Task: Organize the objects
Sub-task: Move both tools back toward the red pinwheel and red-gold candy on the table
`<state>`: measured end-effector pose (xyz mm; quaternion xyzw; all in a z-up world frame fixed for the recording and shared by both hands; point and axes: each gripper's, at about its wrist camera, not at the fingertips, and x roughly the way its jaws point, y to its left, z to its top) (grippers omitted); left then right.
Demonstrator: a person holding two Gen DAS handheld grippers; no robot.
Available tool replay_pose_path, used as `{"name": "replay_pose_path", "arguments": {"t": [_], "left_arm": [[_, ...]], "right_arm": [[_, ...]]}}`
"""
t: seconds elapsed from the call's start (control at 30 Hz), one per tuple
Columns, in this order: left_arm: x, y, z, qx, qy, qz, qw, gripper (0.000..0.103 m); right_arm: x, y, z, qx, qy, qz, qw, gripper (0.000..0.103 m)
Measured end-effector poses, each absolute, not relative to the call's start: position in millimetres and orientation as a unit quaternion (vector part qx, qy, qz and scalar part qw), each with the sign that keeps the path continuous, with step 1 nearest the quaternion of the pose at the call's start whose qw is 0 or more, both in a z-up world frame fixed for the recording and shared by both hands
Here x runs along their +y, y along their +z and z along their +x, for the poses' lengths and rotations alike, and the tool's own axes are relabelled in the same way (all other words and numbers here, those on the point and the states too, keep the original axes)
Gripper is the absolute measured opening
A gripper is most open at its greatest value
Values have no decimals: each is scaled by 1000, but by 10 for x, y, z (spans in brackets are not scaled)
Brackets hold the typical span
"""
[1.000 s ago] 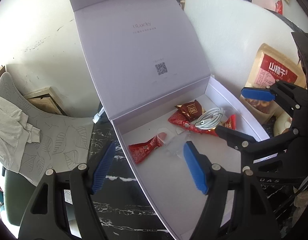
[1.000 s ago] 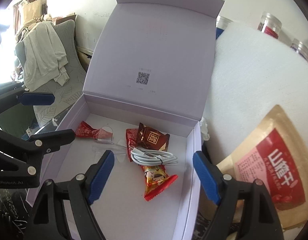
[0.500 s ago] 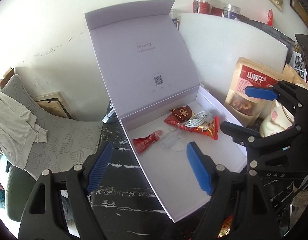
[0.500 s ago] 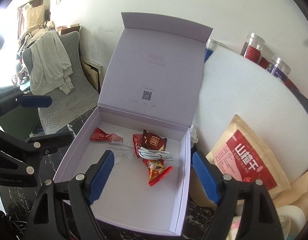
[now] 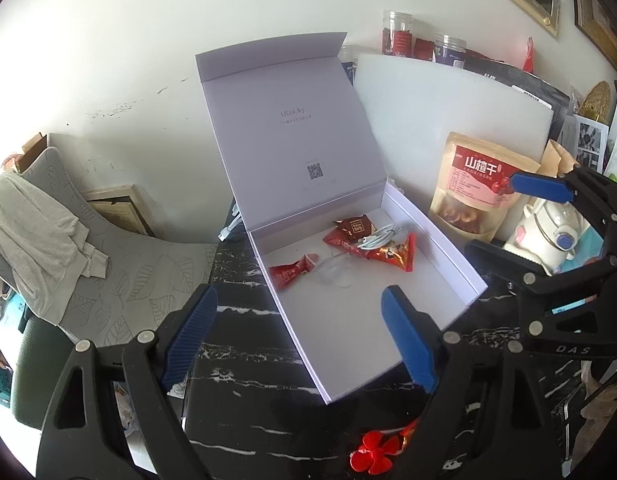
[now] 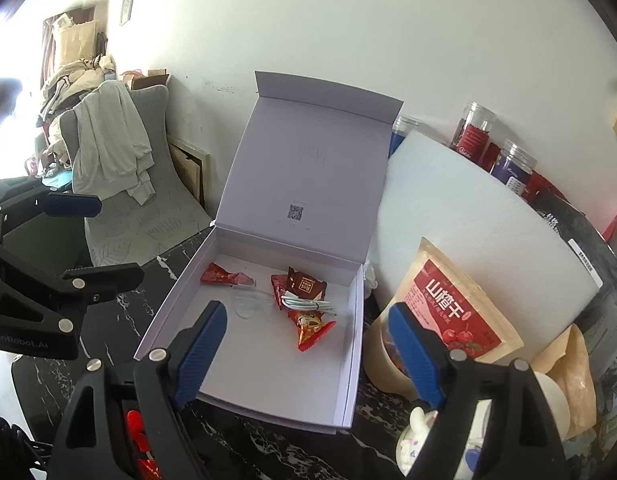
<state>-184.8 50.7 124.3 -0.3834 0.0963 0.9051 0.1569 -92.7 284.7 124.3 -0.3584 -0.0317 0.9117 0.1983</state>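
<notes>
A pale lilac gift box (image 5: 460,264) is sitting open at the centre of both frames on a black marbled desk (image 5: 244,364), its lid (image 5: 292,140) standing up against the white wall. Lying at the far end of the box floor are a coiled white cable (image 6: 308,303), resting on top of a brown snack packet (image 6: 306,285) and a red-orange snack packet (image 6: 310,330), with another red wrapper (image 6: 224,277) lying apart towards the left wall of the box. Something clear and hard to make out is lying between them.

The left tongs (image 5: 298,336) are hovering at the bottom of the left wrist frame, released and holding nothing, spread across the near left edge of the box. The right tongs (image 6: 308,352) are hovering at the bottom of the right wrist frame, likewise spread wide and empty, over the near end of the box.

A hawthorn snack pouch (image 6: 448,312) is leaning just right of the box. A red plastic flower (image 5: 374,454) is lying on the desk at the lower edge of the left wrist frame.
</notes>
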Motion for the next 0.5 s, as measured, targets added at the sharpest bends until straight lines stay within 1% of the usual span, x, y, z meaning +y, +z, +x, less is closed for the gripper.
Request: {"name": "replay_pose_path", "arguments": {"t": [0.23,0.5], "left_arm": [[510,1372,-1555,102,912,-368,152,92],[480,1403,-1291,99,914,-366,147,94]], "right_arm": [[2689,1356,-692,-39,916,-346,201,84],[2557,1411,-413,-34,918,-335,207,84]]}}
